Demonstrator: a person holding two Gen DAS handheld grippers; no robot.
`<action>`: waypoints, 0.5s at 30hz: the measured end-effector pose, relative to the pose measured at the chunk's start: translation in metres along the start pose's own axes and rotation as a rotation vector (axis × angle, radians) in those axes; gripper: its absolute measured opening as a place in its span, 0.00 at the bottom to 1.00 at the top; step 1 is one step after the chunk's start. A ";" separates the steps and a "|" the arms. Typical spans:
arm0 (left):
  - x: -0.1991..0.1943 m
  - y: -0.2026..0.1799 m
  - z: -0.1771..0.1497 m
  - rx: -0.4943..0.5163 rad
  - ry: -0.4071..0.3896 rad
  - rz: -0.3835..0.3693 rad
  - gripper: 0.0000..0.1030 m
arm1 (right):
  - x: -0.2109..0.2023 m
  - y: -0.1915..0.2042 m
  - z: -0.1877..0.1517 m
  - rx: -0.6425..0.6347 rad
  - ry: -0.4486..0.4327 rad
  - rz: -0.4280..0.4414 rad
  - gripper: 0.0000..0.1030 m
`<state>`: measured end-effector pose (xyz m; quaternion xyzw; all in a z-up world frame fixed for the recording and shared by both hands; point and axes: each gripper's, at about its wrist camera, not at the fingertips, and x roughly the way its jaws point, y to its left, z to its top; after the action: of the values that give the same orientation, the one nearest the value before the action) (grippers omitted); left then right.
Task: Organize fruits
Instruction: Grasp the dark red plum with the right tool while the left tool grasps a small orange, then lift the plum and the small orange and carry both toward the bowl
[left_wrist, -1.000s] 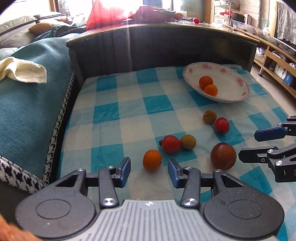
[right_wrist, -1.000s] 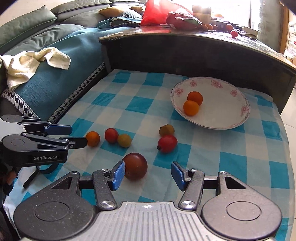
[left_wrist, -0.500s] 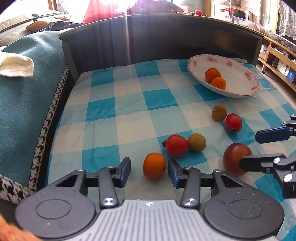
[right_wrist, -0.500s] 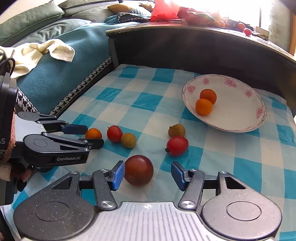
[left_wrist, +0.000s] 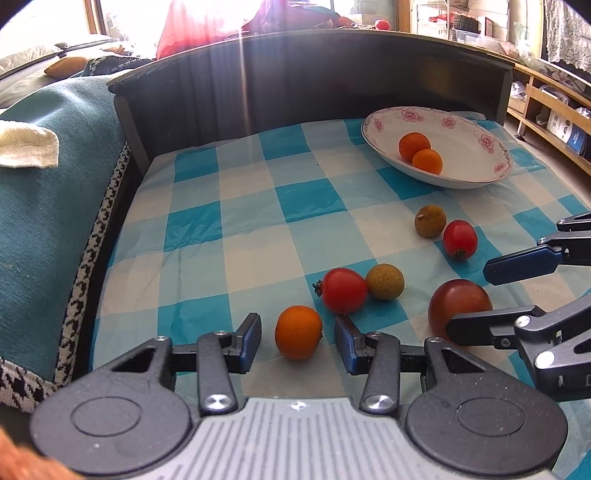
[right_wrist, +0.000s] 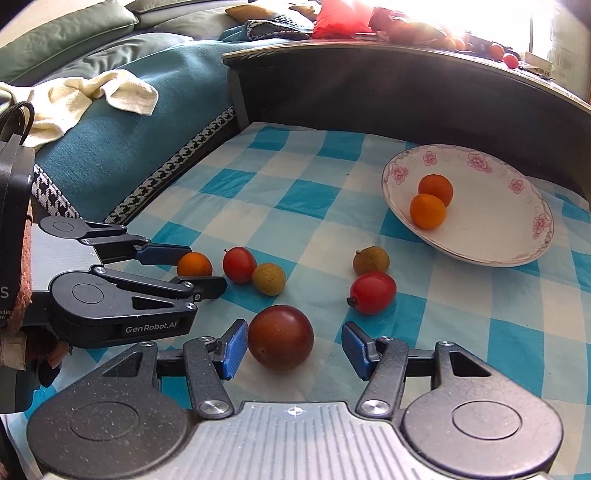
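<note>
A small orange fruit (left_wrist: 298, 331) lies on the blue-checked cloth between the fingers of my left gripper (left_wrist: 297, 338), which is open with a gap on each side. A dark red plum (right_wrist: 280, 336) sits between the fingers of my right gripper (right_wrist: 293, 347), also open; the left pad is close against the plum and the right pad stands clear. Each gripper shows in the other's view: the left gripper (right_wrist: 192, 269) around the orange fruit (right_wrist: 194, 264), the right gripper (left_wrist: 487, 295) around the plum (left_wrist: 458, 306). A white flowered bowl (left_wrist: 472, 155) (right_wrist: 491, 218) at the far right holds two oranges.
Loose on the cloth are a red fruit (left_wrist: 343, 290), a yellowish one (left_wrist: 384, 281), a brown one (left_wrist: 429, 220) and another red one (left_wrist: 460, 239). A dark curved wall (left_wrist: 332, 74) bounds the far side. A teal sofa cover (left_wrist: 55, 203) with a cream towel lies left.
Both grippers have edged forward and down. The orange fruit now sits further in between the left fingers, and the plum has come between the right fingers. No fruit has moved.
</note>
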<state>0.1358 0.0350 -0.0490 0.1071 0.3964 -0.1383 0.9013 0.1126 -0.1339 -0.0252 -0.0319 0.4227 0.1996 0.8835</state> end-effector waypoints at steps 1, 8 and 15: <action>0.000 0.000 0.000 -0.002 -0.001 0.000 0.51 | 0.001 0.000 0.000 -0.001 0.000 0.004 0.49; 0.000 0.002 0.000 -0.005 -0.001 -0.008 0.50 | 0.010 0.006 0.003 -0.022 0.028 0.031 0.45; -0.004 0.001 0.000 -0.007 0.013 -0.037 0.36 | 0.012 0.012 0.001 -0.027 0.056 0.061 0.33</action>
<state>0.1334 0.0366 -0.0466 0.0975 0.4047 -0.1528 0.8963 0.1151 -0.1185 -0.0321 -0.0363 0.4451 0.2309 0.8644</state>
